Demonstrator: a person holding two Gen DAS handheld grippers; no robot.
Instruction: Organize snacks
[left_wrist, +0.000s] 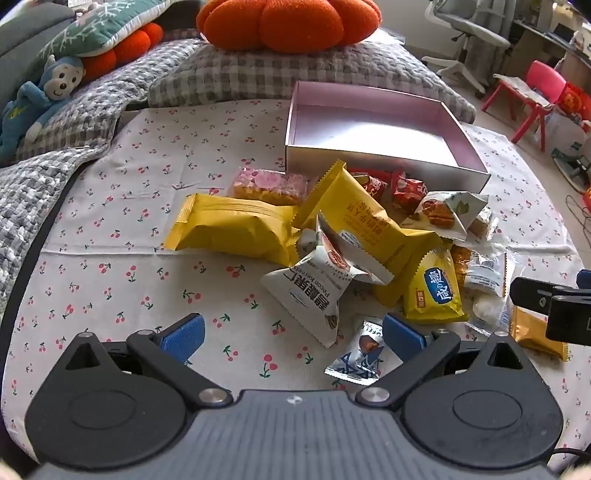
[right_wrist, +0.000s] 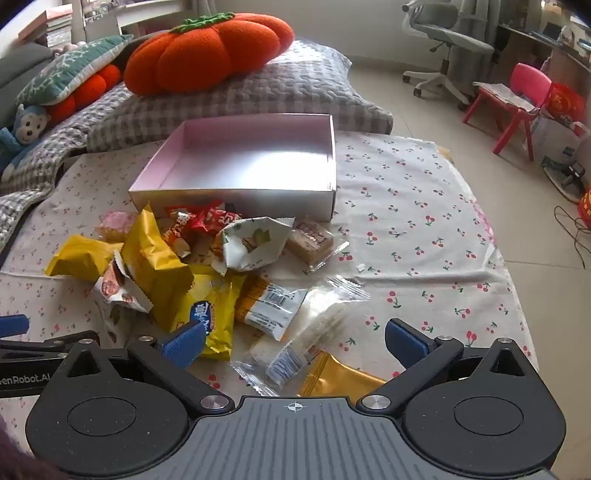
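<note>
A pile of wrapped snacks (left_wrist: 369, 240) lies on a cherry-print cloth (left_wrist: 147, 258), in front of an empty pink box (left_wrist: 384, 162). The pile holds yellow packs (left_wrist: 229, 229), white triangular packs (left_wrist: 314, 291), red candies (left_wrist: 402, 190) and clear packs. My left gripper (left_wrist: 293, 336) is open and empty, near a white pack and a small silver-blue packet (left_wrist: 364, 356). My right gripper (right_wrist: 293, 341) is open and empty over a clear rice-cracker pack (right_wrist: 310, 332) and a gold packet (right_wrist: 340, 380). The box (right_wrist: 236, 194) and the pile (right_wrist: 207, 258) also show in the right wrist view.
Grey checked pillows (left_wrist: 280, 74) with an orange pumpkin cushion (left_wrist: 291, 22) lie behind the box. A blue monkey toy (left_wrist: 33, 99) sits at the far left. A red child's chair (right_wrist: 517, 107) and an office chair (right_wrist: 443, 48) stand on the floor to the right.
</note>
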